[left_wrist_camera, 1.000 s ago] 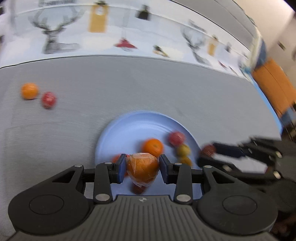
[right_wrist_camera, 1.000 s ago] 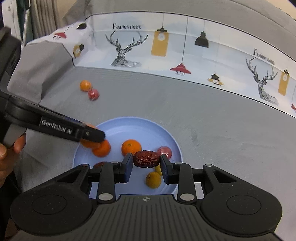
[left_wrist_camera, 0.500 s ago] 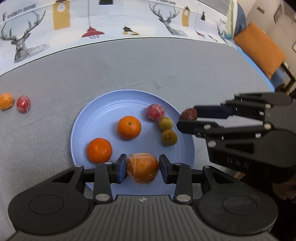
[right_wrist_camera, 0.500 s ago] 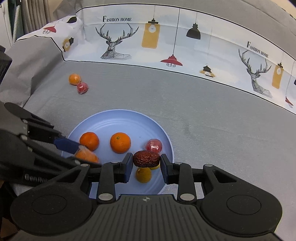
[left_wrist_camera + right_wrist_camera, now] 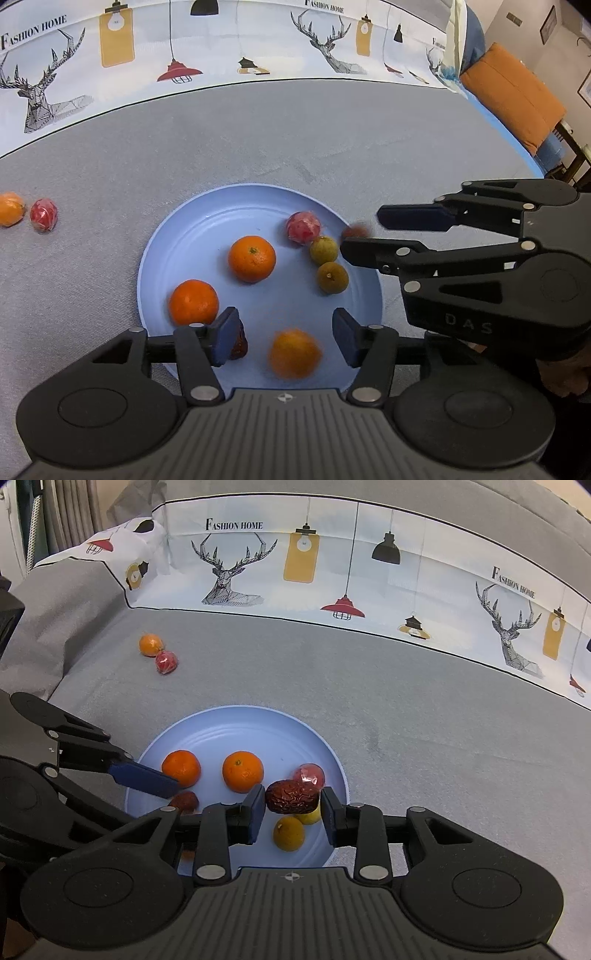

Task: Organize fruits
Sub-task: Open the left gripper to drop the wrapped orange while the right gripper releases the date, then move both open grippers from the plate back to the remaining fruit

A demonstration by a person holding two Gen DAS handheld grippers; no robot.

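A blue plate (image 5: 207, 236) (image 5: 229, 731) holds two oranges (image 5: 252, 258) (image 5: 193, 302), a red wrapped fruit (image 5: 303, 228) and two small yellow-green fruits (image 5: 324, 250). My left gripper (image 5: 284, 339) hangs over the plate's near edge with its jaws opening. A wrapped orange (image 5: 294, 354) lies blurred and free between them. A dark date (image 5: 238, 343) rests by its left pad. My right gripper (image 5: 293, 814) (image 5: 364, 232) hovers over the plate's right edge, jaws opening. A wrinkled red date (image 5: 291, 796) sits loose between its pads.
An orange (image 5: 150, 645) and a red wrapped fruit (image 5: 166, 662) lie on the grey cloth (image 5: 406, 709) at the far left of the plate. A printed deer-and-lamp backdrop (image 5: 332, 561) walls the far side. An orange cushion (image 5: 513, 96) sits past the right edge.
My left jaws have spread and let go of the wrapped orange, which drops toward the plate. My right jaws have widened slightly around the red date. The left view steadied over the plate.
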